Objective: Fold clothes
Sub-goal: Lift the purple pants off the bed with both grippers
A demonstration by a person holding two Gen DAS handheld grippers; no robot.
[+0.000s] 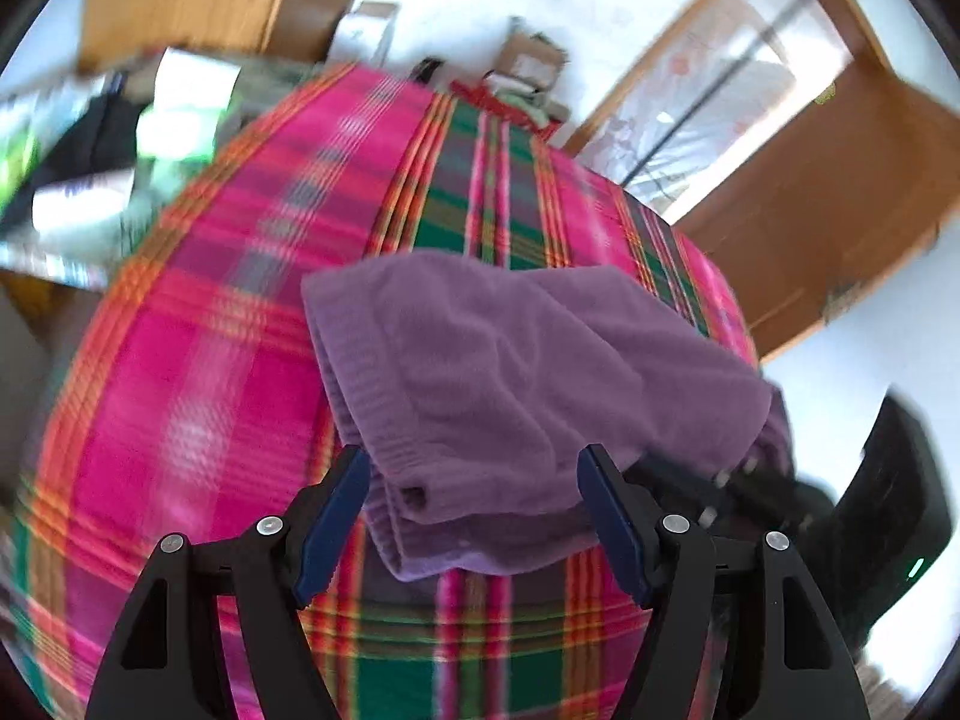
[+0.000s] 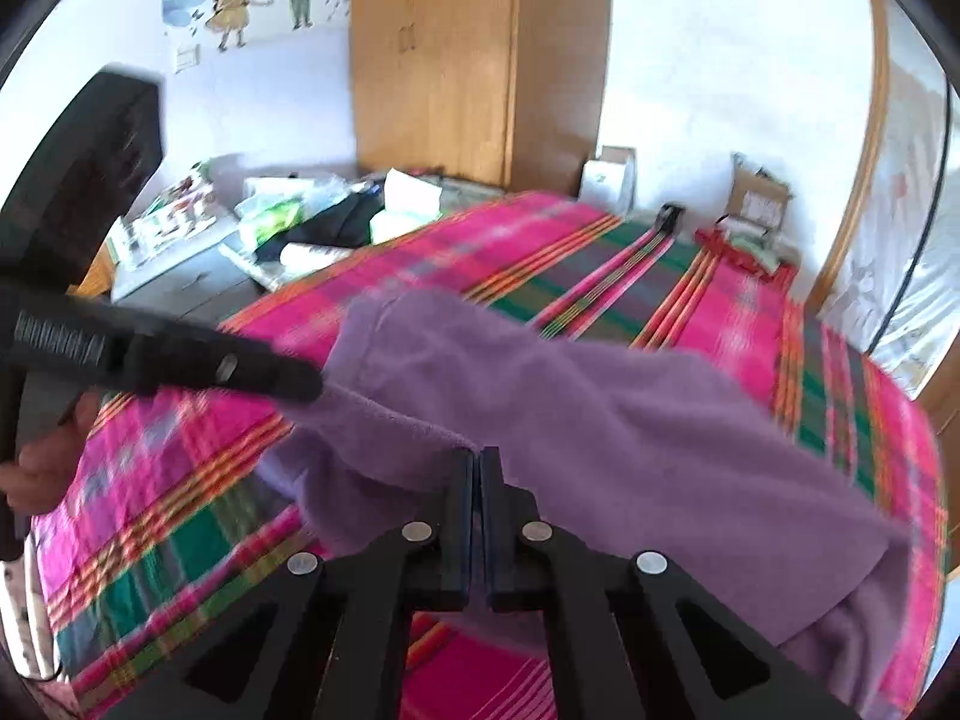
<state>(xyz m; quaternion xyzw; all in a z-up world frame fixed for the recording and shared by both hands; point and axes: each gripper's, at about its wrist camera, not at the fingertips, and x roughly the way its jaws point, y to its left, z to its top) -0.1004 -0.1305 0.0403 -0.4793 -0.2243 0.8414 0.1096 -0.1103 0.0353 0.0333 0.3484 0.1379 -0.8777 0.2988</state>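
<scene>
A purple knit garment (image 1: 510,372) lies bunched on the pink and green plaid bed sheet (image 1: 210,360). My left gripper (image 1: 473,462) is open, and the garment's ribbed, folded edge sits between its blue pads. My right gripper (image 2: 480,456) is shut on the purple garment (image 2: 600,420), pinching a raised fold near its middle. A black finger (image 2: 240,369) of the left gripper reaches in from the left and meets the cloth's left edge. In the left wrist view the right gripper's dark body (image 1: 738,483) pokes out from under the cloth's right side.
The plaid sheet (image 2: 750,324) covers the whole bed. A cluttered side table (image 2: 288,228) with packets and black cloth stands beyond its far left. A wooden wardrobe (image 2: 456,60), cardboard boxes (image 2: 756,198) and a door (image 1: 810,210) line the walls. A hand (image 2: 36,468) holds the left gripper.
</scene>
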